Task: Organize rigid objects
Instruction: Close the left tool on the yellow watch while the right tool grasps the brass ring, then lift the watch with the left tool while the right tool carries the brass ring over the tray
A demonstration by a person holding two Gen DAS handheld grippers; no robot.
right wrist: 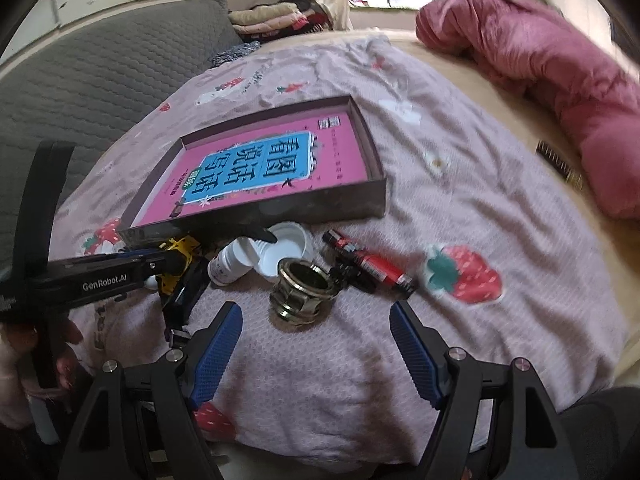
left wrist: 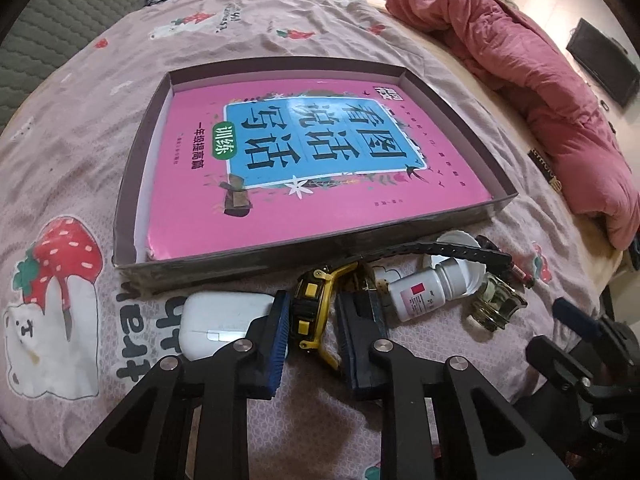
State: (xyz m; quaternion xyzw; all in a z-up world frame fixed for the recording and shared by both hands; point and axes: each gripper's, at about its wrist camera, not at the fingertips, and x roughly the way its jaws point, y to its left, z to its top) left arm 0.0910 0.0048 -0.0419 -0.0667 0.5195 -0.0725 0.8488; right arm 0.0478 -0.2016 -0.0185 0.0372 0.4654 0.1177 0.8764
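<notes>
A shallow cardboard tray [left wrist: 132, 216] lies on a pink bedsheet [left wrist: 80, 128] printed with strawberries and bears. Inside it, a pink book [left wrist: 320, 184] fills most of the floor; its blue panel carries large Chinese characters, seen upside down, with a green tag reading 训练.

Just near of the tray's front wall sits a cluster of small things. The left gripper [left wrist: 316, 320] has its blue-padded jaws set either side of a yellow and black watch [left wrist: 310, 312]: the left pad touches the watch case, the right pad stands a little clear of it. The watch's black strap runs off to the right. Left of the jaws lies a white earbud case [left wrist: 216, 316]. To the right are a white pill bottle [left wrist: 424, 286] on its side with a red square on its label, a white lid [left wrist: 460, 240] and a glass jar [left wrist: 494, 300].

The right gripper [right wrist: 316, 348] hovers with jaws wide apart, holding nothing, near of the jar. A red and black tube [right wrist: 368, 264] lies right of the jar. The left tool's side reads "GenRobot.AI".
</notes>
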